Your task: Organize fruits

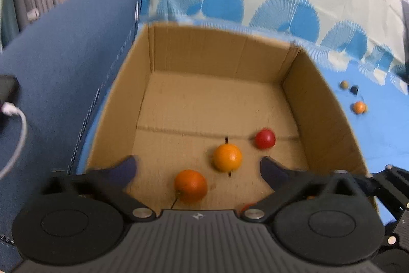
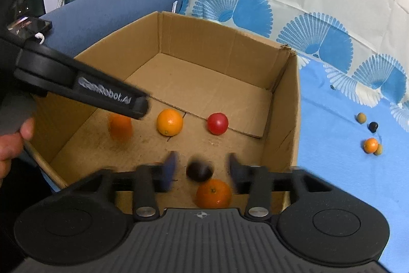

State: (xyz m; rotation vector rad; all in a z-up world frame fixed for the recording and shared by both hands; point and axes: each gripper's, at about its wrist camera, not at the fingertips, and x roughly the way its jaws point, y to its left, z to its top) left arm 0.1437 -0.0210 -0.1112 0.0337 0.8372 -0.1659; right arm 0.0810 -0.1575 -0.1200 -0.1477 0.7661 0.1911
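Cardboard is walling in most of what we are seeing: an open box (image 2: pixel 286 99) sitting on a blue cloth (image 2: pixel 332 134), with fruit gathering on its floor. We are holding both grippers over its near edge. The right gripper (image 2: pixel 202 168) is standing with its fingers apart, and a dark round fruit (image 2: pixel 200 172) is blurring between them without clearly touching either pad; we judge it is dropping free, though the blur is leaving that unsure. An orange (image 2: pixel 214 193) is lying just below it, and a yellower orange (image 2: pixel 169 122) and a red fruit (image 2: pixel 217 123) are lying farther in. The left gripper (image 1: pixel 198 168) is also spread wide and empty, with a deep orange fruit (image 1: pixel 190 186) directly beneath it.

The remaining loose fruit, a small orange (image 2: pixel 371 145) with a few olive and dark pieces near it, is lying outside the box, well apart to our right. We judge the right gripper is nearer, so the next reach is turning rightward over the box wall.
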